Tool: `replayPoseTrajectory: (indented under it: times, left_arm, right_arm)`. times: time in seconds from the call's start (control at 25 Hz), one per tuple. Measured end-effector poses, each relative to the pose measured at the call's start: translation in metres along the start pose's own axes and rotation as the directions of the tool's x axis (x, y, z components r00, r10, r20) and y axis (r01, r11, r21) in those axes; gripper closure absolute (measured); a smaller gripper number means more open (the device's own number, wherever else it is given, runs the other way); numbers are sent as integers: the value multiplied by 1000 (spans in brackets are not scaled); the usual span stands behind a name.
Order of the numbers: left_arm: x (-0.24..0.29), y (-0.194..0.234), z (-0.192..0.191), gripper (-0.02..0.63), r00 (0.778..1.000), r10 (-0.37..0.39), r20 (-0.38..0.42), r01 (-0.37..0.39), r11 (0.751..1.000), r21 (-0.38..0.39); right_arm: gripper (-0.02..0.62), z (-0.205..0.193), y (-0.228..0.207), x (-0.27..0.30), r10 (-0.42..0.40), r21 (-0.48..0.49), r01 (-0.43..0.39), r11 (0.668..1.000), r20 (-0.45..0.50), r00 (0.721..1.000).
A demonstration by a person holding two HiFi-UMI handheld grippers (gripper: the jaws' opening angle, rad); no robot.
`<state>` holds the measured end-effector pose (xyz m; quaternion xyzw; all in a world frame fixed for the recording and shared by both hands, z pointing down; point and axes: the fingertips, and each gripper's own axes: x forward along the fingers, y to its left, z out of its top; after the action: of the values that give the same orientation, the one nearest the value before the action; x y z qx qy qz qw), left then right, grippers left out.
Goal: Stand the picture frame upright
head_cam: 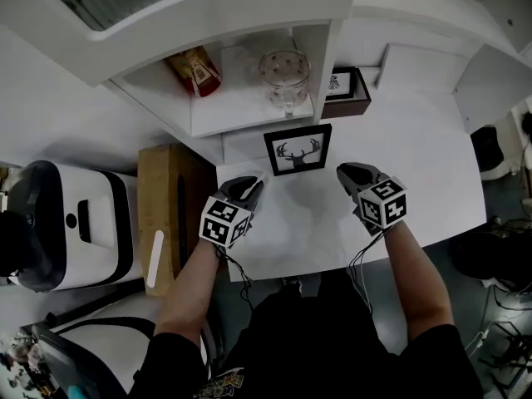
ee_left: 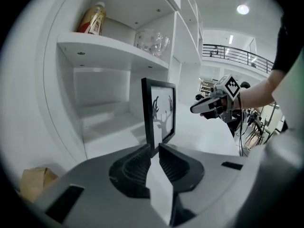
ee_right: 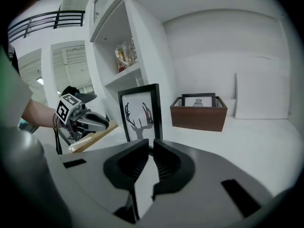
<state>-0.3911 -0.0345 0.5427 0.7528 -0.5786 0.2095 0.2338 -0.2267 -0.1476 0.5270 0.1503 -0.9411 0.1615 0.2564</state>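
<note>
White tabletop [head_cam: 416, 165] is filling the middle of the head view and running under a white shelf unit [head_cam: 326, 65]. Picture frame [head_cam: 298, 150], black with a deer-antler print, is standing upright on the tabletop just in front of the shelf unit, print facing the person. Left gripper [head_cam: 252, 184] and right gripper [head_cam: 346, 174] are hovering either side of it, near but not touching. Both are showing jaws only narrowly parted, with nothing between them. Glass jar [head_cam: 284, 77] and red-labelled bottle [head_cam: 195, 71] are sitting on the shelf, and a brown wooden box [head_cam: 353, 98] is resting further back on the tabletop. Wooden board [head_cam: 162, 206] and white appliance [head_cam: 83, 223] are sitting to the left of the tabletop. Balcony railing [ee_left: 235, 56] and ceiling lights [ee_left: 242, 9] are showing beyond.
</note>
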Motion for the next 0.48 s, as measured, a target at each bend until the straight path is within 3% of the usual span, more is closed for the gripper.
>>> replayPoseTrajectory:
  times: [0.12,0.48]
  left_arm:
    - [-15,-6,-1,594,1000,15,8,-16,1000,21]
    - [-47,-35,-3,600,1000,-16,21,15,999,46]
  right_arm:
    - [581,-1,10,-14,-22,8,22,1000,34,999]
    - [586,-4,39,-55,-86,80,77,994,111,990]
